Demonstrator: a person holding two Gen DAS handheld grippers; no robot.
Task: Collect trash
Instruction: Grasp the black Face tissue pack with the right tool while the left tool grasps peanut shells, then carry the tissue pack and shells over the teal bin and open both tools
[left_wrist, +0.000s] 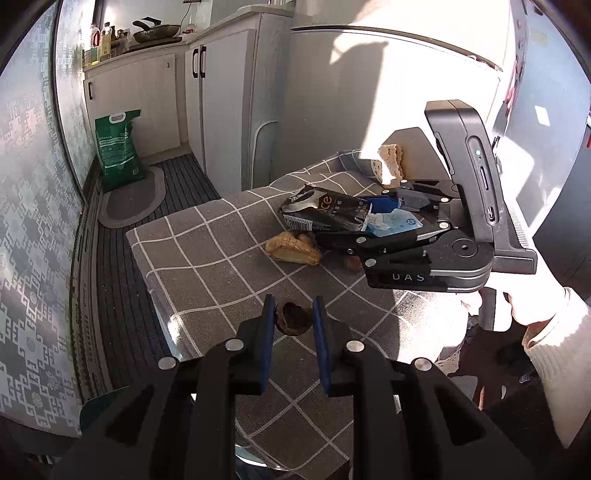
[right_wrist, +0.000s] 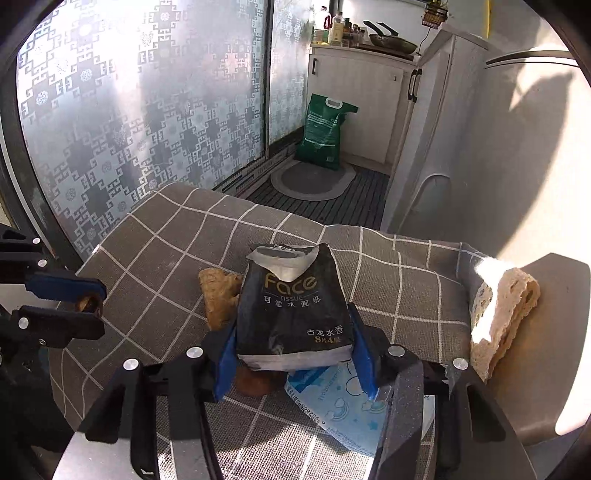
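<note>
Looking along the left claw (left_wrist: 293, 317), the two blue-padded fingers are drawn in close on a brown walnut half-shell (left_wrist: 293, 319), which sits pinched between their tips above the bench (left_wrist: 207, 258) with its grey checked cloth. Farther along the cloth lies a tan piece of bread (left_wrist: 293, 251), and just beyond it the right claw (left_wrist: 347, 225) reaches in from the right side, its fingers set either side of a crumpled black tissue packet (left_wrist: 325, 214) with a pale blue wrapper (left_wrist: 391, 223) close against it. A porous yellowish sponge (left_wrist: 389, 164) sits at the far edge of the bench in bright sun, and a sleeve (left_wrist: 554, 354) shows at the right edge behind the right device. From the right wrist, the right claw (right_wrist: 293, 350) is partly open, its blue pads against the two sides of the upright black tissue packet (right_wrist: 293, 310), torn open at the top; the pads appear to press its lower edges. Behind the packet lies the piece of bread (right_wrist: 218, 295), under it a brown lump, and at the claw's right finger the pale blue wrapper (right_wrist: 347, 410) lies flat on the cloth. The sponge (right_wrist: 506, 317) rests at the right end of the bench (right_wrist: 155, 251). At the left edge, the left claw (right_wrist: 90, 302) holds the walnut half-shell (right_wrist: 88, 303) nipped between its tips.
</note>
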